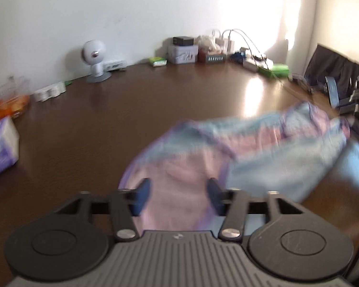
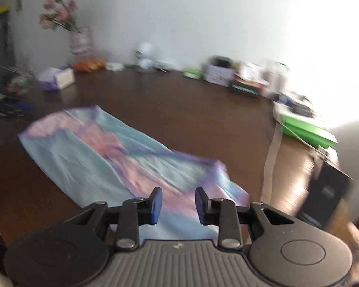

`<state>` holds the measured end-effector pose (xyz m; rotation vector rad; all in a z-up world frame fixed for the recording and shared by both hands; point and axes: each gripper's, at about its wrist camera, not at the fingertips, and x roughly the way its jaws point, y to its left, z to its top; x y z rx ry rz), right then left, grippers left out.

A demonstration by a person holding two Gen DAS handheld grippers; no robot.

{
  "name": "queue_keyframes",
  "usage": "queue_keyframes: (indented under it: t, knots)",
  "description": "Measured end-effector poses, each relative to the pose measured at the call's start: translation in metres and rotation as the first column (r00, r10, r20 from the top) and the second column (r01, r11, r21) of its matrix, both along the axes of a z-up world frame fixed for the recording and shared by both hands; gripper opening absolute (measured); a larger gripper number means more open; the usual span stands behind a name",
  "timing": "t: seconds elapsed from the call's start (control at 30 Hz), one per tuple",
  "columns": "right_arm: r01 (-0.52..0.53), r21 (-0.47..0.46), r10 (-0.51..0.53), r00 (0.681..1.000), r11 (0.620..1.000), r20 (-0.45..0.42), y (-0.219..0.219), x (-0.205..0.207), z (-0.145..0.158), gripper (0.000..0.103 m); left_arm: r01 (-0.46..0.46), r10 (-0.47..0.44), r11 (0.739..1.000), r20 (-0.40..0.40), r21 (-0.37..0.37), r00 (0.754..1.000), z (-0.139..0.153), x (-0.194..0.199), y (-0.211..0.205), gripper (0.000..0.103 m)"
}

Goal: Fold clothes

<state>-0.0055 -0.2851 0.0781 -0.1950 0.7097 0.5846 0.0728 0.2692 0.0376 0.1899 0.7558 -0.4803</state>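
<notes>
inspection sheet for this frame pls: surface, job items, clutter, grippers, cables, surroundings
Surface: dark brown wooden table, glare patch at the far right.
Job's things: one pastel blue, pink and purple garment, lying on the table, partly bunched; frames blurred, fold state unclear.
Clutter: tissue box, vase of pink flowers, orange items, small white round gadget, green boxes, grey tin.
Grippers: left hand-held gripper open, over the garment's near edge; right hand-held gripper open, over the garment's near end. Neither grips cloth.
Cables: white leads and a power strip in the far corner.
Surroundings: white wall, strong light at right.
</notes>
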Motion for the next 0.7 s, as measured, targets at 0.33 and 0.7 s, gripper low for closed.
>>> queue_keyframes:
  t: [0.33, 0.7]
  knots:
    - [-0.107, -0.041, 0.100, 0.984, 0.993, -0.148, 0.100, 0.125, -0.034, 0.032, 0.139, -0.140, 0.990, -0.080, -0.019, 0.987, -0.030, 0.121, -0.048, 0.041]
    - [-0.200, -0.115, 0.182, 0.972, 0.973, -0.151, 0.105, 0.126, -0.049, 0.001, 0.192, -0.194, 0.980, -0.051, -0.045, 0.980, -0.035, 0.137, -0.050, 0.003]
